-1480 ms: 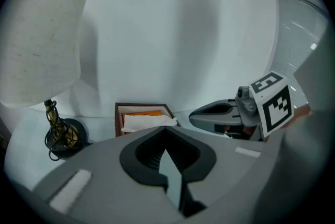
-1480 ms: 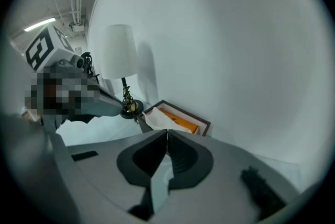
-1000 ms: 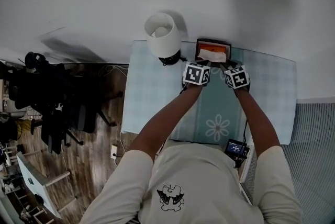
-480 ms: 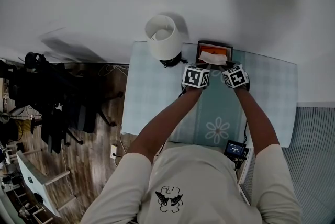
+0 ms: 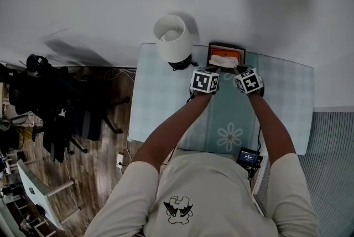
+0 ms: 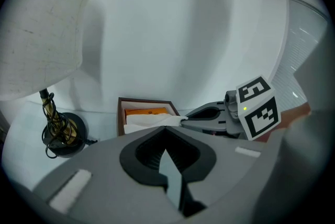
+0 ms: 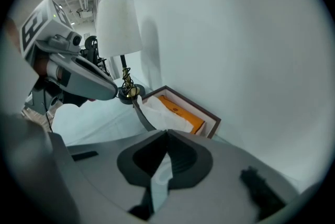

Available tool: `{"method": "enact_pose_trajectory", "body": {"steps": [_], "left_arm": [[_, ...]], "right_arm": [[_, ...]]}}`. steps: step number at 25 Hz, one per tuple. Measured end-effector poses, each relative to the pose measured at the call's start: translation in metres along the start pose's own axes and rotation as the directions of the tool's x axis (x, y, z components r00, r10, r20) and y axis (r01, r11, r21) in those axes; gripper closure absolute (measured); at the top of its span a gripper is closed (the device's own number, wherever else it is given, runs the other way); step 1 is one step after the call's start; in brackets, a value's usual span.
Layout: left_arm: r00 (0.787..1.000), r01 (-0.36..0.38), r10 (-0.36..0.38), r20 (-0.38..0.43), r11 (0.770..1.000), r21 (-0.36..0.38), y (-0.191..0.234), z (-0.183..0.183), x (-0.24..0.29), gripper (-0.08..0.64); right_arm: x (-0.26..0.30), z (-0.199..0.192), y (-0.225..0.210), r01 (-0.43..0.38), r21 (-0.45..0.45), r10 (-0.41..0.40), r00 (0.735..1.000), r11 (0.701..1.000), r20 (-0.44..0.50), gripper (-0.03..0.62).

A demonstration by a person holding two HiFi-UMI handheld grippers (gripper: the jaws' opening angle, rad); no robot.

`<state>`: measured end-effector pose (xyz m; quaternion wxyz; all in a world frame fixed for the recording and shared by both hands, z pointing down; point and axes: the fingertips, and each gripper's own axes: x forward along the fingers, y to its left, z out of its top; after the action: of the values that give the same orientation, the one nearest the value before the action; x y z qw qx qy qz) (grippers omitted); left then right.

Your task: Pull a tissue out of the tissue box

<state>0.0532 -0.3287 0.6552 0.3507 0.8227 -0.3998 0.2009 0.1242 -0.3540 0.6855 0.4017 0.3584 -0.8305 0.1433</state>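
Note:
The tissue box (image 5: 225, 46) is a brown-rimmed open tray with an orange pack inside, standing at the table's far edge against the wall. A white tissue (image 5: 223, 58) sticks up out of it. My right gripper (image 5: 235, 67) is at the box's near right side. Its jaws have just been closing, and they are now shut on the tissue (image 7: 166, 116). In the left gripper view the right gripper (image 6: 184, 121) pinches the tissue's (image 6: 149, 122) pointed corner. My left gripper (image 5: 213, 68) hovers just left of it, shut and empty, near the box (image 6: 121, 113).
A white-shaded lamp (image 5: 171, 36) stands just left of the box, with its dark base and coiled cord (image 6: 62, 131) close to my left gripper. A small dark device (image 5: 250, 157) lies at the table's near edge. The wall rises right behind the box. Chairs stand on the floor to the left.
In the head view both hands have stayed almost in place at the box's near edge. Nothing else has visibly moved.

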Motion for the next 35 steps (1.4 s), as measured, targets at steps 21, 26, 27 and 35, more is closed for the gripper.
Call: {"method": "enact_pose_trajectory", "body": {"steps": [21, 26, 27, 35], "left_arm": [[0.995, 0.012, -0.037, 0.092, 0.966, 0.258, -0.063, -0.019, -0.08, 0.555], [0.982, 0.011, -0.04, 0.185, 0.987, 0.16, -0.068, -0.023, -0.106, 0.555], [0.978, 0.006, -0.038, 0.206, 0.988, 0.153, -0.07, -0.024, -0.112, 0.555], [0.958, 0.016, -0.073, 0.276, 0.979, 0.202, -0.101, -0.032, -0.148, 0.555]], "right_arm": [[-0.107, 0.001, 0.066, 0.012, 0.095, -0.03, 0.981, 0.995, 0.192, 0.577], [-0.132, -0.006, 0.09, 0.001, 0.151, -0.037, 0.971, 0.989, 0.236, 0.577], [-0.138, -0.006, 0.095, -0.002, 0.163, -0.039, 0.968, 0.987, 0.249, 0.577], [-0.182, 0.004, 0.131, -0.043, 0.245, -0.05, 0.931, 0.969, 0.361, 0.577]]}}
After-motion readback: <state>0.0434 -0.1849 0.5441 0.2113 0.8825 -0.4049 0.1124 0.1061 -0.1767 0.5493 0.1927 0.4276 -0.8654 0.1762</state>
